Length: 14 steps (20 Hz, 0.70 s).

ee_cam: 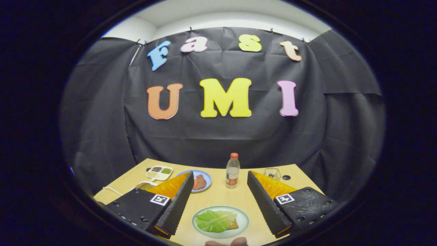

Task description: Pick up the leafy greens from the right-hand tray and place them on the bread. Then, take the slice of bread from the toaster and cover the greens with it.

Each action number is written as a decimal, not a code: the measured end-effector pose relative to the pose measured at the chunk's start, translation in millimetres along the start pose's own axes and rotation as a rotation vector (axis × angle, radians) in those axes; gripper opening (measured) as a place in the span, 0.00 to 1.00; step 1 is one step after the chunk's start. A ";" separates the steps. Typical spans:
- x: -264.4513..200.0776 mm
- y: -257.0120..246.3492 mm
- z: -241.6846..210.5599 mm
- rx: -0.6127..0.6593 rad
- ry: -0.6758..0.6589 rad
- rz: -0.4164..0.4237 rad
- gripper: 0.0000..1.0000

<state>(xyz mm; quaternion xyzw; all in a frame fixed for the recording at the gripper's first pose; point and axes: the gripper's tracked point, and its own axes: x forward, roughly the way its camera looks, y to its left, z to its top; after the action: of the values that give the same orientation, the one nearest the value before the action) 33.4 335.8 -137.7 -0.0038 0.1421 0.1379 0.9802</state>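
Below, gripper [218, 201] spread wide, holding nothing, fingers [177, 205] flanking a pale green plate [243, 218]. Leafy greens [215, 220] already laid over the bread [234, 225] on that plate, between the fingers. Beyond: plastic bottle [233, 171], blue plate with meat [201, 181], divided condiment tray [159, 172], all on the wooden table [218, 194].

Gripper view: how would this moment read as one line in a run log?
gripper: open, holding nothing | greens: on bread, on plate between fingers | bottle: upright beyond | top slice: not yet on
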 end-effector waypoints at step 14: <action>24.7 190.1 -68.3 0.000 0.146 0.100 0.96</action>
<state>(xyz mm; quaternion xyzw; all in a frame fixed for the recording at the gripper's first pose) -14.3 522.2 -204.1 -0.0067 0.2130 0.1863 0.9591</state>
